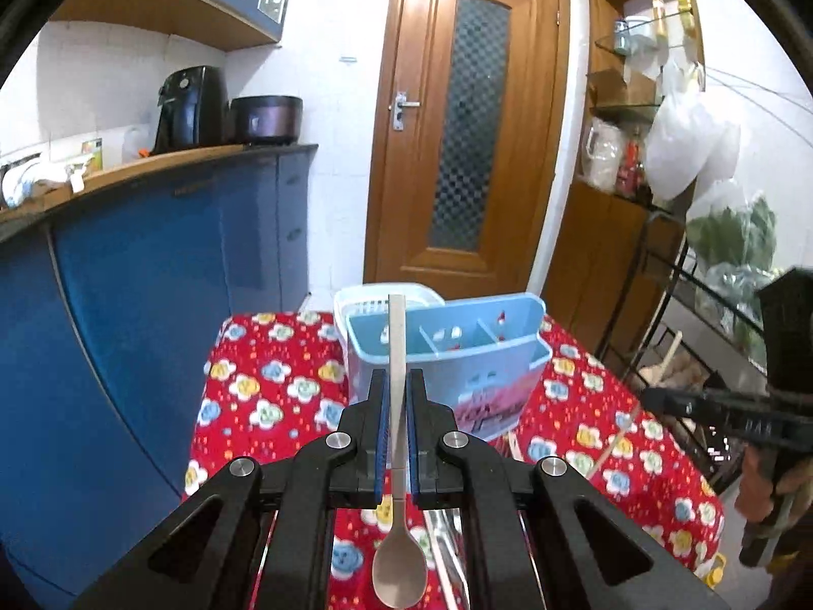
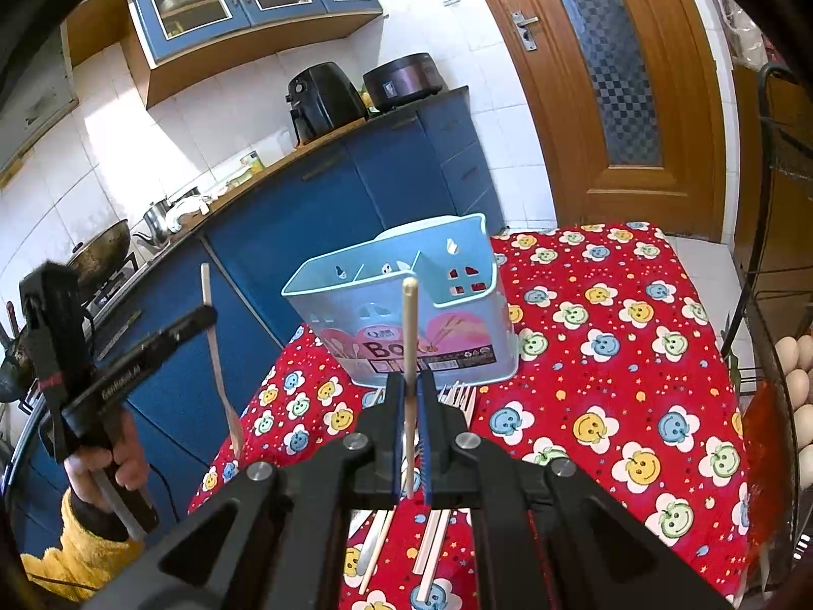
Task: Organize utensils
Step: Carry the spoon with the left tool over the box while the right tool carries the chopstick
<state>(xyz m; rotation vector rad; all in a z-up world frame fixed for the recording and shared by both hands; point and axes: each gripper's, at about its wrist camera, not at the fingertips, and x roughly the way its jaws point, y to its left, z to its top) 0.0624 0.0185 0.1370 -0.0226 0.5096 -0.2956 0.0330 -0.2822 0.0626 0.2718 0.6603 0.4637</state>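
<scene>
**Spoon and chopstick held up before the caddy**

Nearest the lens, the left gripper (image 1: 398, 406) was clamped on a metal spoon (image 1: 399, 572) by its flat handle, bowl hanging toward the camera, handle end pointing up and away. The right gripper (image 2: 410, 406) was pinched shut on a pale chopstick (image 2: 409, 335), held upright. Loose chopsticks (image 2: 432, 549) and forks (image 2: 460, 396) lay below on the red flowered tablecloth (image 2: 610, 356). Beyond stood the light-blue divided utensil holder (image 1: 447, 351), its compartments apparently nearly empty. The spoon looked stiff, light and slick, best gripped mid-handle; the thin chopstick could pivot between the pads.
</scene>
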